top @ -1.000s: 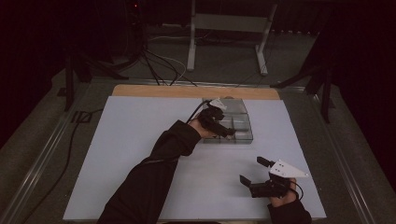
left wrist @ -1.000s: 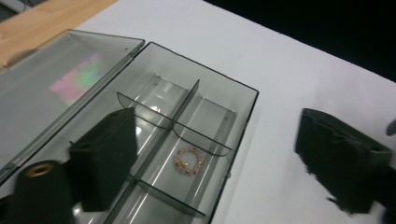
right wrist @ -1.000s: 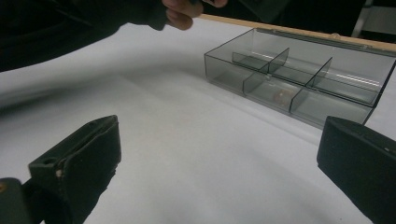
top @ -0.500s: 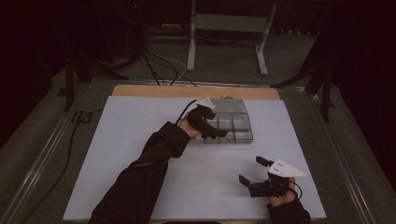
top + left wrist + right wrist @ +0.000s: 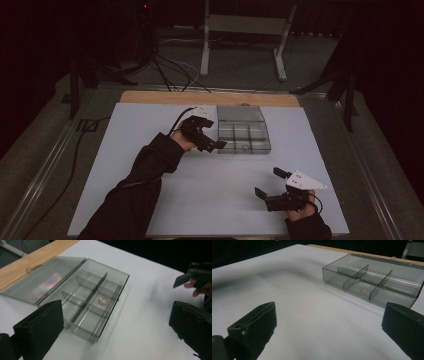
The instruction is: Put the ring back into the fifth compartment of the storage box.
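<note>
Ring lies in the compartment box

My left hand-held gripper has just been opening, empty, beside the clear box; the right hand-held gripper rests released.

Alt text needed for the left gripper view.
A small ring lies in a middle compartment of a clear divided box, lid open, on a white table. The left gripper frames it, jaws wide and empty.

White sheet over wooden table edge.

Dim room, lit table only; left gripper view motion-blurred.
</note>
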Demonstrator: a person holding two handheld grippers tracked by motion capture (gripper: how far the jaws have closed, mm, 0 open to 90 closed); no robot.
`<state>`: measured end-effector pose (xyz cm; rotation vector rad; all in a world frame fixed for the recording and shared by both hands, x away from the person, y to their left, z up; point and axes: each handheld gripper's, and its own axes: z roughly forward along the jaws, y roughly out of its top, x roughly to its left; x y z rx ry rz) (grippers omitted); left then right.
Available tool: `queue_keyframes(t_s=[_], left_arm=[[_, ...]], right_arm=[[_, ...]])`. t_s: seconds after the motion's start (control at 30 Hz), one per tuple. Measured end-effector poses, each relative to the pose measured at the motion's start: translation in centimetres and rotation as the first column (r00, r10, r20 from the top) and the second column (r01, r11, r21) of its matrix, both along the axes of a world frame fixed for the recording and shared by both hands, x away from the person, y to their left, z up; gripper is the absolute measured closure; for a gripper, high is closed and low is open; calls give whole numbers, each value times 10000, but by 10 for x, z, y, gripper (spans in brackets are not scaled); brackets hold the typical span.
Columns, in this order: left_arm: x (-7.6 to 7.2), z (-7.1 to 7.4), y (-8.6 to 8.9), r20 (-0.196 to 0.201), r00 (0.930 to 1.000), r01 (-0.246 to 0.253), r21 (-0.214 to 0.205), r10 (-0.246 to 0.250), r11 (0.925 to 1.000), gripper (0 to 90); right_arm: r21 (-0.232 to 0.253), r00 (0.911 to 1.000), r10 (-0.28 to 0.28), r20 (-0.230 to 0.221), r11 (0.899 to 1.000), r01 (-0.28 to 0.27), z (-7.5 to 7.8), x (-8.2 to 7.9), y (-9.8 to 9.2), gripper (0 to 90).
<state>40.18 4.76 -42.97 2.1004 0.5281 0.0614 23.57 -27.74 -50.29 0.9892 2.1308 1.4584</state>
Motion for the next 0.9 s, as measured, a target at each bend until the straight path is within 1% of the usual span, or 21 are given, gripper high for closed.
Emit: queue_keyframes(t_s=[0.03,0.07,0.1,0.13,0.17,0.2,0.23,0.27,0.3,0.43,0.47,0.57,0.6,0.63,0.7,0.73,0.77,0.8,0.83,0.87,0.9], left_arm=[[0,0,0,0,10000,0,0,0,10000,7],[-2,-1,7,-48,9999,-94,51,94,9999,8],[-2,-1,7,-48,9999,-94,51,94,9999,7],[-4,-4,15,-53,9996,-280,108,280,9995,8],[-4,-4,15,-53,9996,-280,108,280,9995,8],[-7,-5,22,-71,9994,-352,115,353,9993,8],[-7,-5,22,-71,9994,-352,115,353,9993,8],[-9,-8,30,-106,9990,-436,161,438,9989,8],[-9,-8,30,-106,9990,-436,161,438,9989,8],[-16,-14,44,-134,9982,-585,279,589,9979,8],[-20,-17,50,-154,9978,-646,344,652,9973,7],[-24,-21,56,-149,9974,-701,388,707,9968,8],[-28,-24,62,-110,9966,-817,432,822,9957,8],[-28,-24,62,-110,9966,-817,432,822,9957,8],[-32,-28,69,-86,9950,-987,462,992,9940,8],[-35,-31,75,-64,9941,-1081,579,1087,9925,8],[-35,-31,75,-64,9941,-1081,579,1087,9925,8],[-39,-34,82,-107,9927,-1192,609,1201,9910,8],[-39,-34,82,-107,9927,-1192,609,1201,9910,8],[-43,-37,88,-165,9915,-1274,650,1287,9897,8],[-43,-37,88,-165,9915,-1274,650,1287,9897,8]], right_arm=[[0,10000,0,0,10000,0,0,0,0,0],[5,10000,-6,-16,10000,6,0,0,0,0],[5,10000,-6,-16,10000,6,0,0,0,0],[16,10000,-28,-25,10000,28,0,0,0,0],[16,10000,-28,-25,10000,28,0,0,0,0],[4,10000,-30,1,10000,30,0,0,0,0],[4,10000,-30,1,10000,30,0,0,0,0],[7,10000,-40,-2,10000,40,0,0,0,0],[7,10000,-40,-2,10000,40,0,0,0,0],[2,10000,-42,-12,10000,42,0,0,0,0],[-11,10000,-55,-28,10000,55,0,0,0,0],[-21,10000,-66,-24,10000,66,0,0,1,0],[-16,10000,-54,-6,10000,54,0,0,1,0],[-16,10000,-54,-6,10000,54,0,0,1,0],[-2,10000,-82,5,10000,82,1,0,1,0],[-14,10000,-85,17,10000,85,1,0,0,0],[-14,10000,-85,17,10000,85,1,0,0,0],[-21,10000,-86,-9,10000,86,0,0,1,0],[-21,10000,-86,-9,10000,86,0,0,1,0],[-16,10000,-87,-30,10000,87,0,0,1,0],[-16,10000,-87,-30,10000,87,0,0,1,0]])
